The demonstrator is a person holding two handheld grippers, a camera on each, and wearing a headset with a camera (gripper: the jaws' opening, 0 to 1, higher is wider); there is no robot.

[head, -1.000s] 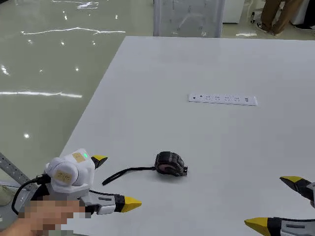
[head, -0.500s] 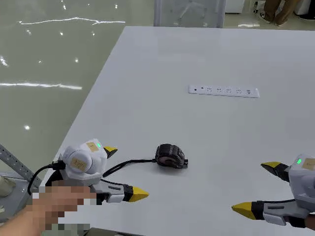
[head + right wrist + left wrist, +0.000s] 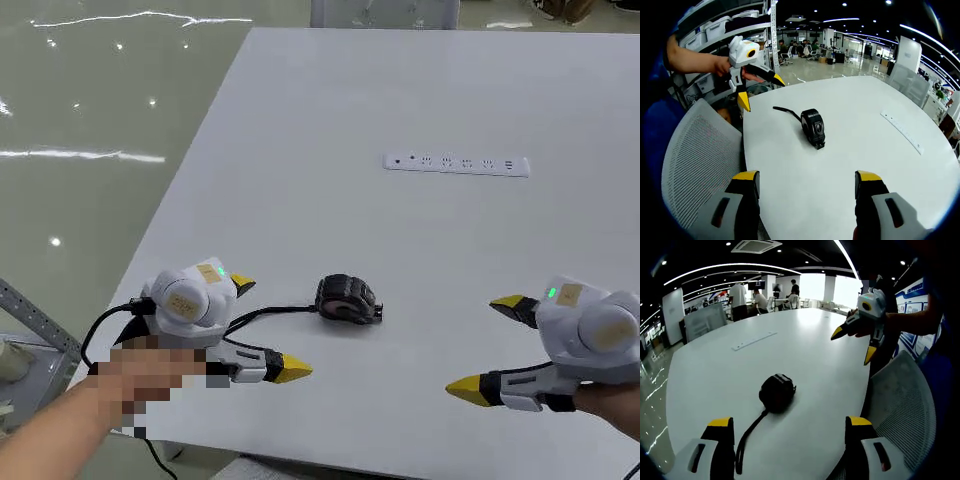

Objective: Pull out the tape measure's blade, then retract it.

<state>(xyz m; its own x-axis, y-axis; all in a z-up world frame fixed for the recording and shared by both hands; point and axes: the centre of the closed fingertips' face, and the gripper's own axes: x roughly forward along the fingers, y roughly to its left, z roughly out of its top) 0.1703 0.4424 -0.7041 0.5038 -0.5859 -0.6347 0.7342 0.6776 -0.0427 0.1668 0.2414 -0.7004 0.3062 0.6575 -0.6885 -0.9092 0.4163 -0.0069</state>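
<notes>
Tape measure [image 3: 347, 299] near front edge, wide table [image 3: 400, 90] beyond

Both grippers open, jaws wide apart, nothing between them.
In the head view the left gripper [image 3: 272, 326] sits at the lower left, held in the left hand [image 3: 150, 372]; its forearm enters from the bottom left corner; its yellow-tipped jaws point right; the right gripper [image 3: 478, 345] sits at the lower right, with the right hand [image 3: 608, 402] partly visible under its body; its yellow-tipped jaws point left; the two grippers face each other, well apart; each gripper view shows the opposite gripper with a bare forearm behind it.
</notes>
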